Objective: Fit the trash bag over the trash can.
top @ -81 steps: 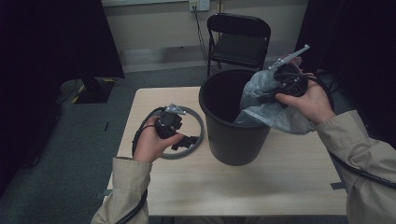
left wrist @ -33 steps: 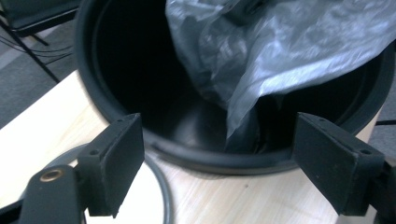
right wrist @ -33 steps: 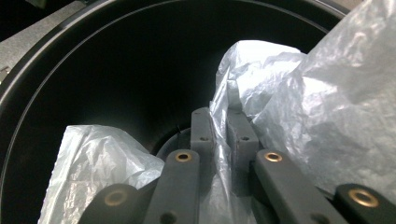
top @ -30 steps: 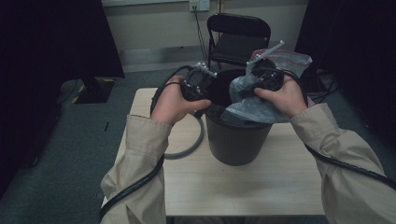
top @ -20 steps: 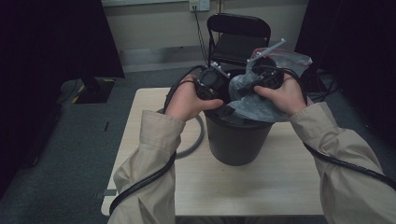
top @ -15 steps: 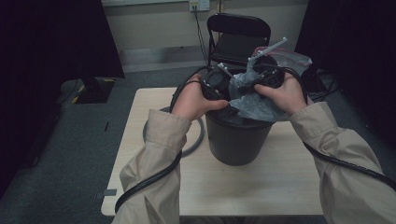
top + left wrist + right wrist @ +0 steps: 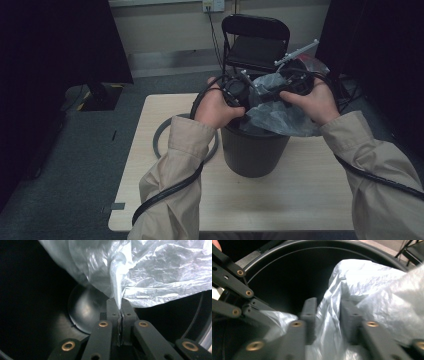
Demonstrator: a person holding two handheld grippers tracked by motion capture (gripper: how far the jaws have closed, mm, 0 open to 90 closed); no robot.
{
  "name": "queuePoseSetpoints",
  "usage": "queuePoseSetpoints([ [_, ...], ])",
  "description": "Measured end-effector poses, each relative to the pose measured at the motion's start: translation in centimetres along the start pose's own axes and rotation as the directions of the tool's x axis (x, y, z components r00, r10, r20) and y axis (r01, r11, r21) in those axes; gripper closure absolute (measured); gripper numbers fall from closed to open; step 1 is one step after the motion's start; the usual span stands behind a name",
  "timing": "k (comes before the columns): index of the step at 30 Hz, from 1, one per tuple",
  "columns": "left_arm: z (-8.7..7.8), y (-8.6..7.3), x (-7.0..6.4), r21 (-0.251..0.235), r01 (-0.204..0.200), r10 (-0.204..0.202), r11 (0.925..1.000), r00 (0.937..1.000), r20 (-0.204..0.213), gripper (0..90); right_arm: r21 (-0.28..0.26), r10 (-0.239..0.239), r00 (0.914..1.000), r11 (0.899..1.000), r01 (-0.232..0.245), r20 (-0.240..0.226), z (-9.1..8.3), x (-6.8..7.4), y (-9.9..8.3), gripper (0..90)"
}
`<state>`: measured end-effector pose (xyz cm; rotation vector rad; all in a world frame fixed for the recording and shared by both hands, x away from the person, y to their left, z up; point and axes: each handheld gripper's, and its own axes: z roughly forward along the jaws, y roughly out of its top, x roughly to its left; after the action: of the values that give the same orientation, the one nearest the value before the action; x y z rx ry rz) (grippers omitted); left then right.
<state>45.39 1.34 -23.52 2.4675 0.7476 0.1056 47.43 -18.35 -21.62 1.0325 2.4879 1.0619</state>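
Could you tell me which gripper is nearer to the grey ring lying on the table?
The left. The left gripper pinches the plastic bag over the near-left rim of the bin, just above the grey ring; the right gripper is over the bin's far side.

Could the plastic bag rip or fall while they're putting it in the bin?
Maybe. The left tongs pinch just a thin fold of the bag, so a hard tug might tear it there. The right tongs look open with plastic only lying between them, so that side could slip into the bin. The bin itself stands free on the table and might tip if the bag gets pulled sideways.
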Motion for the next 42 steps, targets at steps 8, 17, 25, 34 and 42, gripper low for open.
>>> queuePoseSetpoints([
  [8,-0.4,-0.3,0.5,0.031,0.033,-0.032,0.999,0.9989,-0.035,89.8,0.003,0.024,0.9967,1.0,-0.024,0.078,-3.1,-1.8,-1.4,43.6],
  [17,-0.2,-0.4,0.8,0.07,0.055,-0.05,0.996,0.9964,-0.069,90.0,0.042,0.084,0.9832,0.995,-0.092,0.162,-4.7,-4.7,-4.0,37.9],
  [25,-0.5,-0.3,0.8,0.041,0.056,-0.053,0.9976,0.9959,-0.073,90.0,0.035,0.113,0.9819,0.992,-0.119,0.152,-4.1,-5.2,-4.4,68.9],
  [34,-1.4,-0.6,0.9,-0.015,0.043,-0.044,0.999,0.9968,-0.067,87.7,0.006,0.043,0.988,0.999,-0.044,0.148,-4.3,-3.3,-2.5,90.0],
  [42,-2.4,0.4,-0.3,-0.16,-0.046,0.025,0.9861,0.9915,-0.128,37.0,0.033,-0.049,0.9959,0.998,0.047,0.075,-1.8,-0.5,-1.3,90.0],
])
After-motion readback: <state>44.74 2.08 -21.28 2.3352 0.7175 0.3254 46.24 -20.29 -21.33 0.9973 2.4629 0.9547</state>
